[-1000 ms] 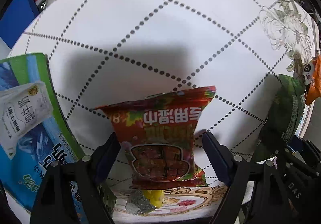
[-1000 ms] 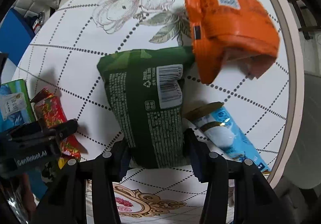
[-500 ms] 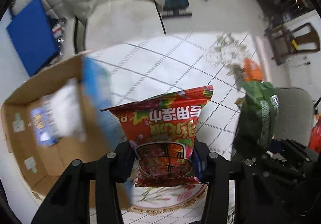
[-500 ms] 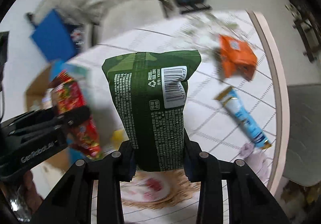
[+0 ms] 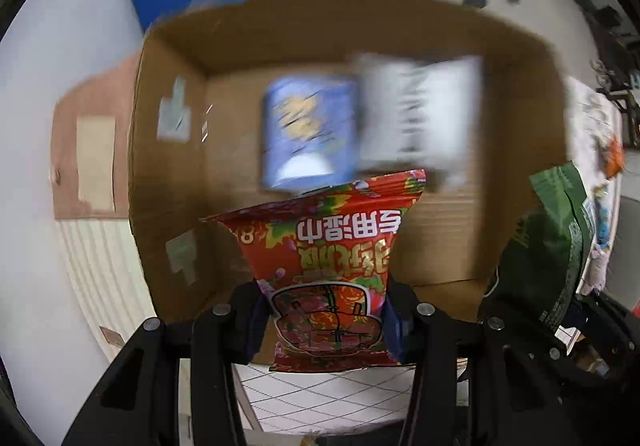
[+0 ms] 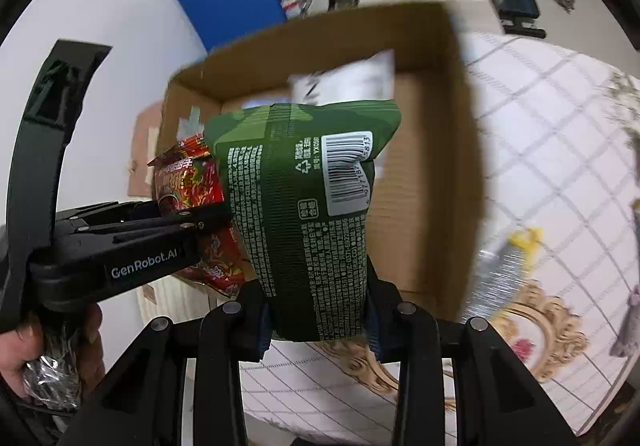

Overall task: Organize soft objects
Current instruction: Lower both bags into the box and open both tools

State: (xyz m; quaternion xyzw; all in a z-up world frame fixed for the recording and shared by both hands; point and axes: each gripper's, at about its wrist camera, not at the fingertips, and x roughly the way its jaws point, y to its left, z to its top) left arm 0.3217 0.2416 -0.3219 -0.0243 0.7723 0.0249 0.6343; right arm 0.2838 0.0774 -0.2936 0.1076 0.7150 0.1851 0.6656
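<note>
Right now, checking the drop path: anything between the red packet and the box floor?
Left wrist view: under the red packet, blue and white packs already lie in the cardboard box.

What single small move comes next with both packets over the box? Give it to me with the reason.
Probably lower both claws a little into the open cardboard box, then release. The left claw is shut on the red printed snack packet, the right claw on the green foil packet, and both hang above the box, where a blue packet and a white packet already lie.
</note>
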